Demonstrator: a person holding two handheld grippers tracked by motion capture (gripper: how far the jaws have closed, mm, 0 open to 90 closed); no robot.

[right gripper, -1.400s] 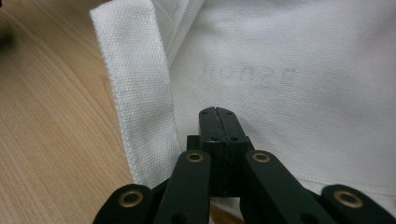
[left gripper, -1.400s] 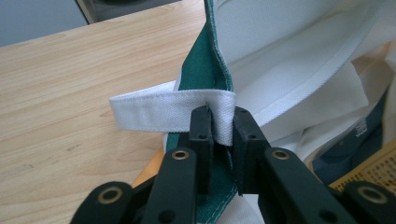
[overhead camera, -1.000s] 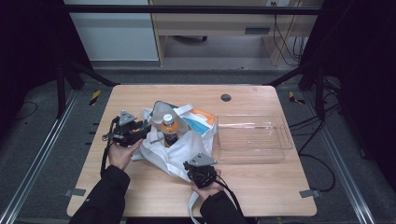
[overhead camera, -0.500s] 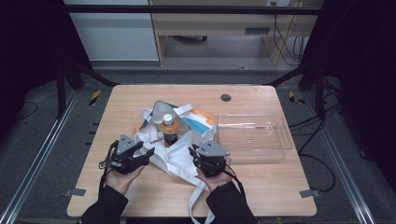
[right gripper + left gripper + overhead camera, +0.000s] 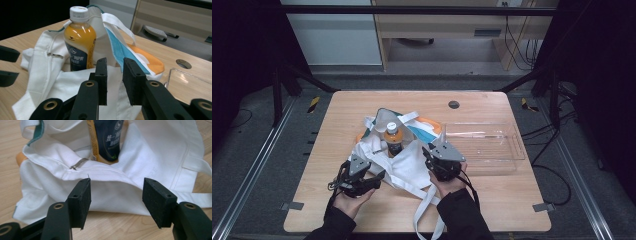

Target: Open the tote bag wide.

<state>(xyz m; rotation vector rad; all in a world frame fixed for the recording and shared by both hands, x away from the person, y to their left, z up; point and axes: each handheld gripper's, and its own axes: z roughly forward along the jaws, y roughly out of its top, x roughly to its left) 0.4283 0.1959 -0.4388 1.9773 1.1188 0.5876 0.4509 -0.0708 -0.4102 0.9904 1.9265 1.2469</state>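
Note:
A white cloth tote bag [image 5: 409,165] lies crumpled at the table's middle, and a bottle of orange drink [image 5: 393,137] with a white cap stands upright in its mouth. My left gripper [image 5: 378,175] is at the bag's near left edge. In the left gripper view its jaws [image 5: 115,192] have just been opening and stand wide, with the bag's hem [image 5: 112,173] just beyond the pads and untouched. My right gripper [image 5: 428,151] hovers at the bag's right side. Its jaws [image 5: 113,72] have just been opening to a narrow gap, with no cloth between them. The bottle [image 5: 80,42] is straight ahead of them.
A clear plastic tray [image 5: 507,150] sits to the right of the bag, close to my right gripper. The bag's blue and orange panel [image 5: 429,127] faces the tray. A long white strap [image 5: 427,210] trails toward the table's front edge. A round hole [image 5: 454,104] marks the far tabletop.
My left hand came from the bag's far left side toward the front edge. The right gripper rose and went away from the front edge to the bag's right side. Both pairs of jaws opened.

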